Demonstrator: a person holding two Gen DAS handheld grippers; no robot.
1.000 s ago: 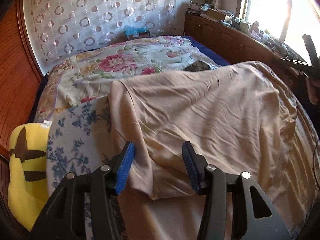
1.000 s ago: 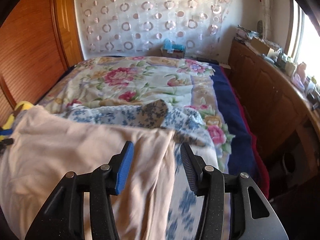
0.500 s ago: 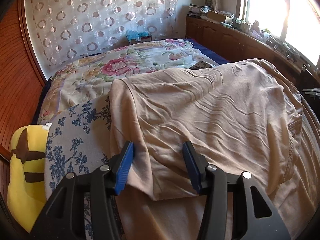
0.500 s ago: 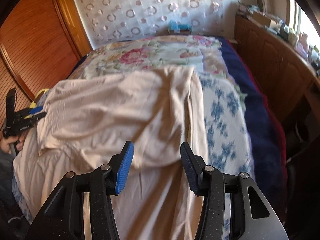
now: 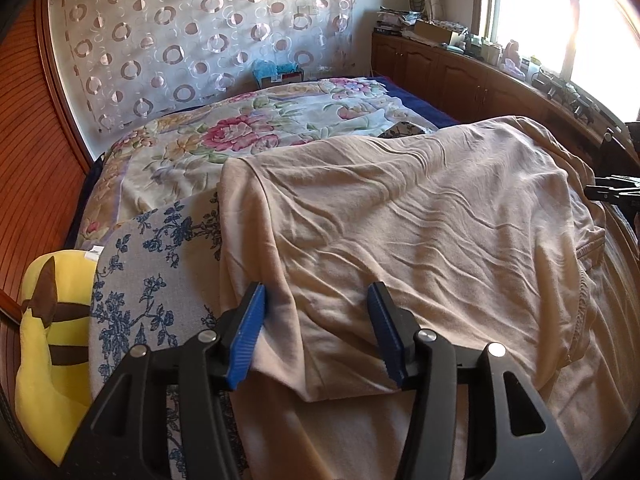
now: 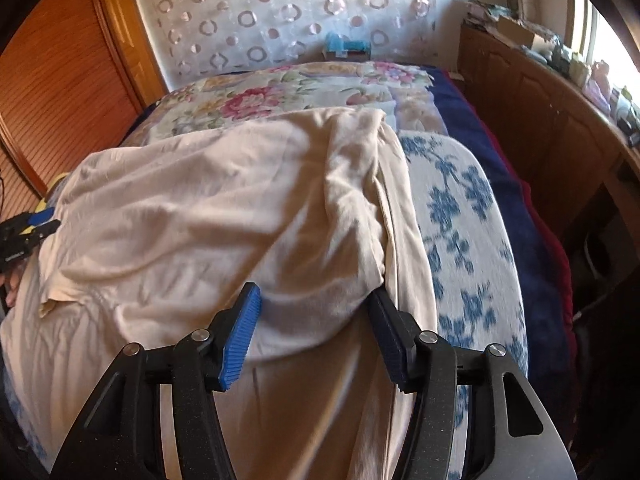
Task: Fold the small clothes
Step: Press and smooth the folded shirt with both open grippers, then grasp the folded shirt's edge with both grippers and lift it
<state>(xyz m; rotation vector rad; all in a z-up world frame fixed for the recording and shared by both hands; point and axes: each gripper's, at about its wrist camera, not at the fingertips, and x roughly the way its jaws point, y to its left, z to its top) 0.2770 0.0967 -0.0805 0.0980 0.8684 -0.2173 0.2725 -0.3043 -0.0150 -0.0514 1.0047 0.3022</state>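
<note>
A beige garment (image 5: 400, 216) lies folded over on a blue-flowered padded board (image 5: 152, 280) on the bed. My left gripper (image 5: 316, 308) hangs open just above the garment's near left folded corner, which lies between the jaws without being pinched. My right gripper (image 6: 314, 304) is over the near right folded edge of the garment (image 6: 240, 208); its jaws are opening and the fold lies loose between them. The right gripper (image 5: 612, 192) shows at the right edge of the left wrist view. The left gripper (image 6: 32, 228) shows at the left edge of the right wrist view.
A yellow plush cushion (image 5: 48, 340) sits left of the board. A floral quilt (image 5: 240, 136) covers the bed beyond. Wooden cabinets (image 6: 540, 120) with clutter on top run along the right under a window. A wooden wardrobe (image 6: 60, 80) stands at the left.
The right gripper came down and toward the near edge, laying the garment's upper layer over the lower, and its jaws widened. The cloth settled flatter. The left gripper stayed put.
</note>
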